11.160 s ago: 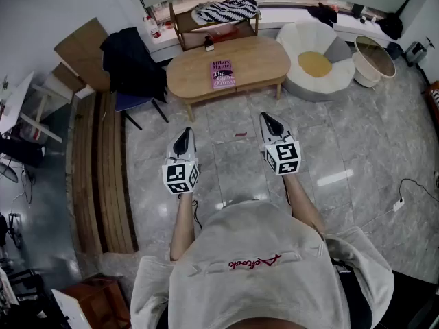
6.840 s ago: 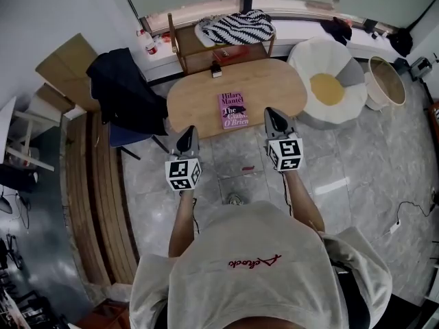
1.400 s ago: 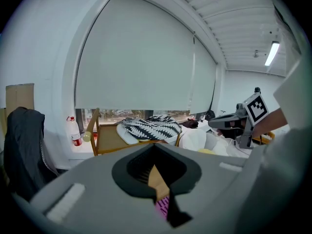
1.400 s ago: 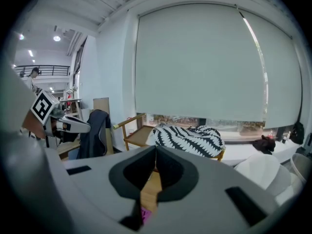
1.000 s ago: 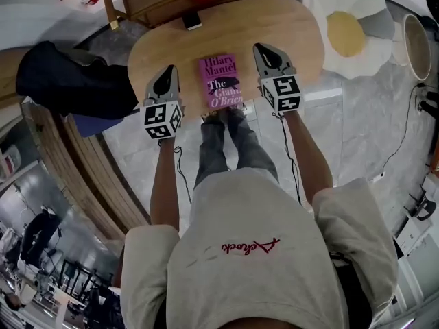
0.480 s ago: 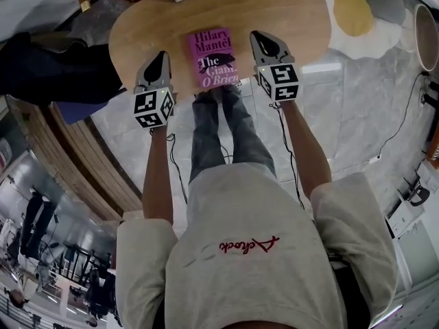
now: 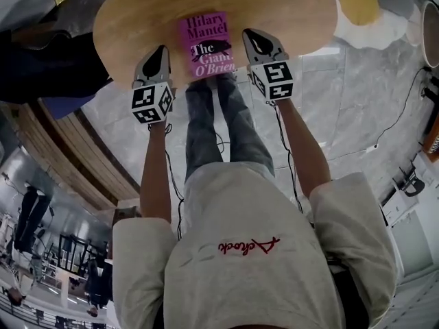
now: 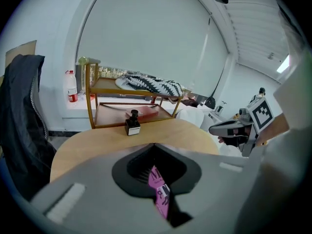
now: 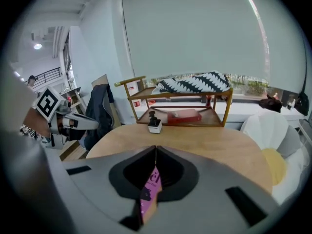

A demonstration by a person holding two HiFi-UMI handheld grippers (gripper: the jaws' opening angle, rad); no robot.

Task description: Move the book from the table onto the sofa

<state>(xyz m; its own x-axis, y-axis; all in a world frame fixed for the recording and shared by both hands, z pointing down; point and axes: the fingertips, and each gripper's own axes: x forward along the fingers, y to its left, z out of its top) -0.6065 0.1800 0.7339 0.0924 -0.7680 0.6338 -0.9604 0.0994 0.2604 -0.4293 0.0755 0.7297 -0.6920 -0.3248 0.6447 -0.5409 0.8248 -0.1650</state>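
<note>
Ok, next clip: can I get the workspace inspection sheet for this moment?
Surface: oval wooden table, mostly bare.
Job's things: pink book lies flat near the table's front edge, not gripped.
Clutter: small black-and-white object at the far edge; wooden shelf beyond, with striped cloth.
Grippers: left gripper and right gripper both shut, empty, flanking the book.
Cables: thin cable on the floor.
Surroundings: dark jacket; white and yellow seat.

One book [image 7: 207,44], one worktop [image 7: 288,12], one black bottle [image 8: 132,124], one wooden shelf [image 8: 105,83]; left tool [image 7: 159,52] and right tool [image 7: 252,36] make two.
</note>
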